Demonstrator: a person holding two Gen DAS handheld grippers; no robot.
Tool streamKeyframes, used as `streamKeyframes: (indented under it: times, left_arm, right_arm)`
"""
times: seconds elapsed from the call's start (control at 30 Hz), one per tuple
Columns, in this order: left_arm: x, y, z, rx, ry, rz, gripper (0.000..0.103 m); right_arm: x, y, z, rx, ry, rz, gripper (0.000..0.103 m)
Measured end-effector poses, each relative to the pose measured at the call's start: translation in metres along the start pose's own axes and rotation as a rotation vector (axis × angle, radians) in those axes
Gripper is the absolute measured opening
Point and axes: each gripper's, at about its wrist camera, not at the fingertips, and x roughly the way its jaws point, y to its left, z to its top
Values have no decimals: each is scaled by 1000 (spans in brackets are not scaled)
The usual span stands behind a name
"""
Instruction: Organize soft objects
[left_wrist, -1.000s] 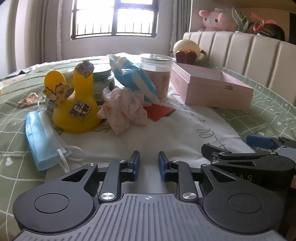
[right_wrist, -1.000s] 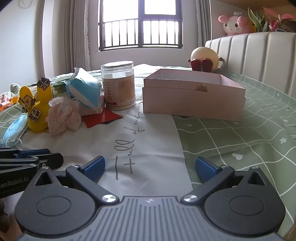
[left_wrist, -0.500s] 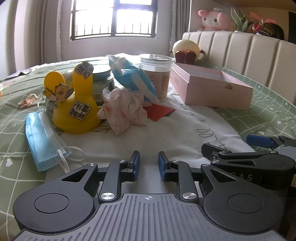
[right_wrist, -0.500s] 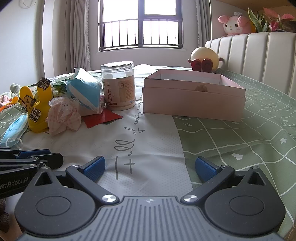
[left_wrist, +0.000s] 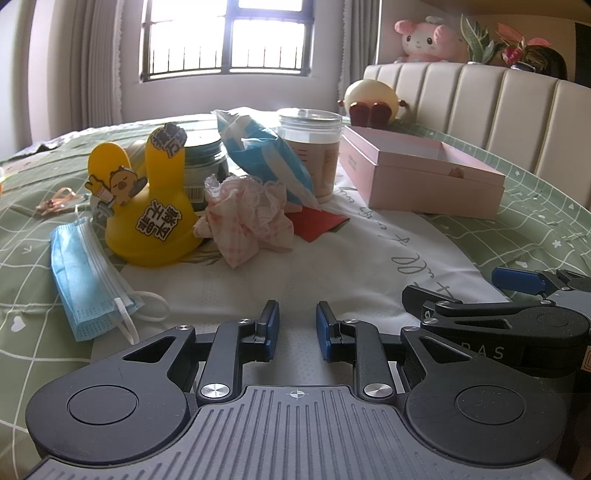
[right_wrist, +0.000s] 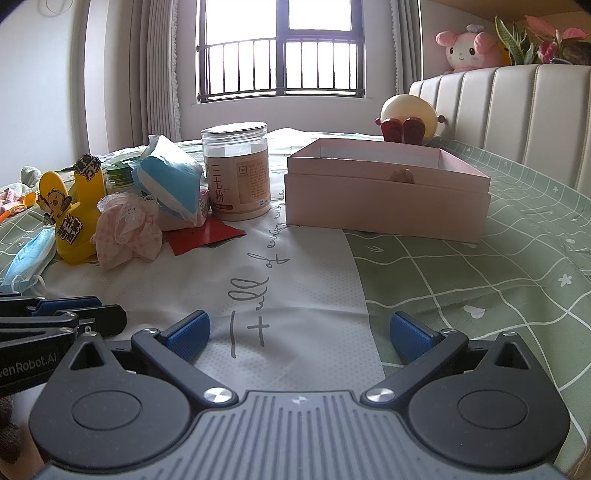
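No change is observed between the earlier views and the present one. No item on the bed has shifted, and neither gripper has altered its position or jaw spacing.

Clear jar (right_wrist: 236, 173) label reads "三七粉" vertically; the smaller print is illegible. The left tongs' body (right_wrist: 26, 363) shows "enRobot.AI", cut off at the frame edge. White cloth (right_wrist: 266, 295) carries cursive script starting "Full of", rest unclear. Yellow duck toy (left_wrist: 147, 206) has stickers with stylised Chinese characters, not readable.
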Motion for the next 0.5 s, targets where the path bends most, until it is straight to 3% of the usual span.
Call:
streamKeyframes:
  times: [0.5]
  left_arm:
    - [1,1,-1,6,-3,1,25]
  right_arm:
    - [0,0,0,-1,-1,0,103]
